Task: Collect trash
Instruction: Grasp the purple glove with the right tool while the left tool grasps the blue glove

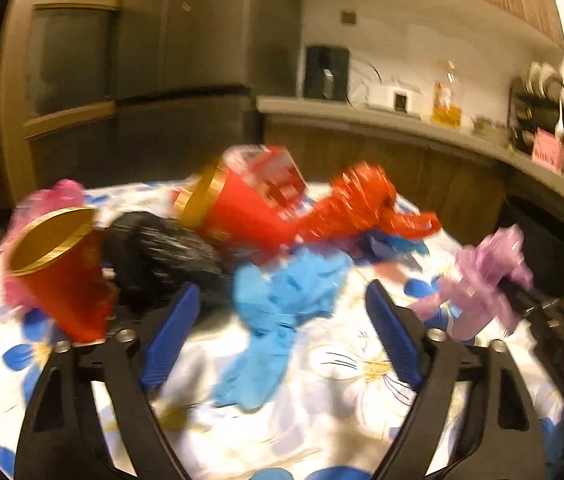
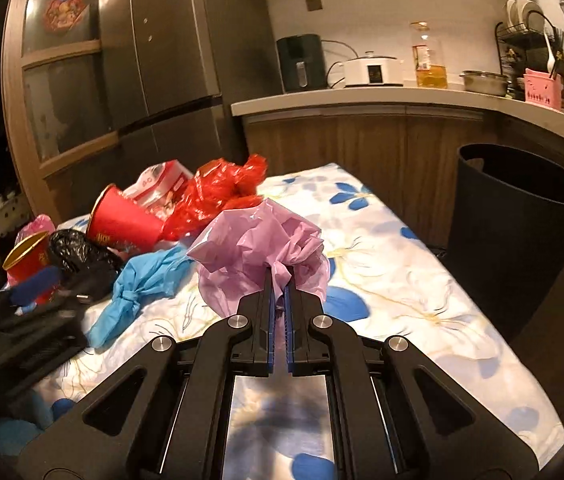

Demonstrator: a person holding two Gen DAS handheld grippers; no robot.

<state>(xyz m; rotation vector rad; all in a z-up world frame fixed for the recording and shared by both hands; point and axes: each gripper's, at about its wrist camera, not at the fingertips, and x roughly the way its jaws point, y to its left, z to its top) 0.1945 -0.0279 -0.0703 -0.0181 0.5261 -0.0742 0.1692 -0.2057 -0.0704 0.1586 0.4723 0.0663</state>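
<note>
Your right gripper (image 2: 280,280) has its jaws closed almost flat on a thin fold of the crumpled lilac plastic bag (image 2: 260,252). Most of that bag balloons loose above and ahead of the jaws, clear of the flower-printed cloth on the worktop (image 2: 401,280). A pinch that small could slip if you swing fast. The loose bulk could also snag on the rim of the tall black waste bin (image 2: 521,208), which stands off the worktop's edge at about two o'clock from your right jaws, and be dragged out of the grip there.

Your left gripper (image 1: 282,300) has its jaws wide apart and holds nothing. The knotted light-blue plastic bag (image 1: 278,304) lies on the cloth between the blue pads (image 1: 170,336), with no contact that I can see. This view is smeared by motion, so you may be misjudging the depth. Close too high and you catch only a flap. Close too low and you gather the cloth with it, which could pull the whole pile.

Out at ten o'clock from the left jaws, the red paper cup with a gold rim (image 1: 62,272) leans close beside the left finger. A sideways drift could knock it off the worktop's edge. At eleven o'clock sits the crumpled black plastic bag (image 1: 162,252). At twelve, a second red cup on its side (image 1: 234,208) and the crinkled red foil wrapper (image 1: 365,204) lie against each other, so lifting one may drag the other.
</note>
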